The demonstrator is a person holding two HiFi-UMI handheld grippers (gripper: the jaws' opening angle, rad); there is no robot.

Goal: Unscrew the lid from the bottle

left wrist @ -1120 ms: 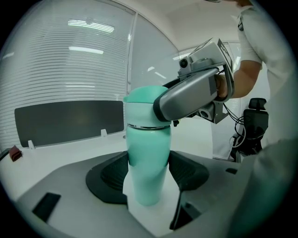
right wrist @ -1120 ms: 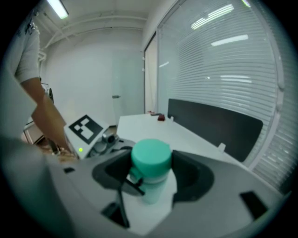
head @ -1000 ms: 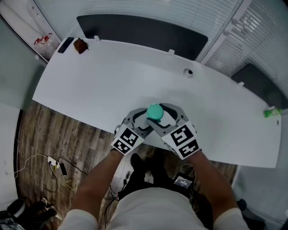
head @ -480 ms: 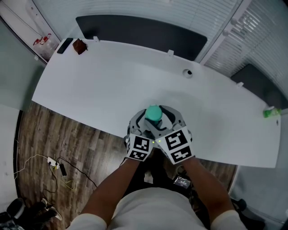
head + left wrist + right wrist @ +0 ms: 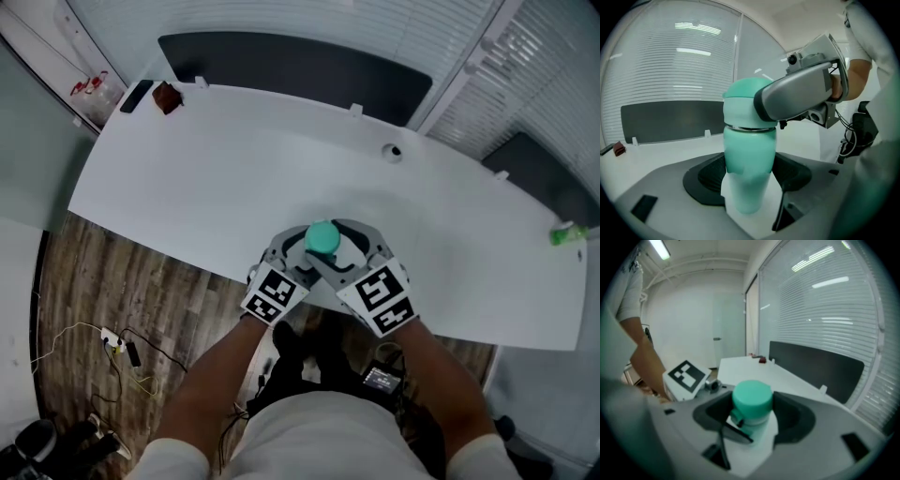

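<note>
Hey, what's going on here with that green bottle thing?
A person holds a gripper in each hand at the near edge of a white table, working on a teal bottle. The jaws of the right gripper clamp the lid, which is on the bottle. The jaws of the left gripper have just been opening, with the bottle's body between them.

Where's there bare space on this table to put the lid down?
Widest: the table's left half, between the black slab at the far corner and the bottle. Also right, between the cable hole and the green object. Crowded only at the near edge round the lid.
</note>
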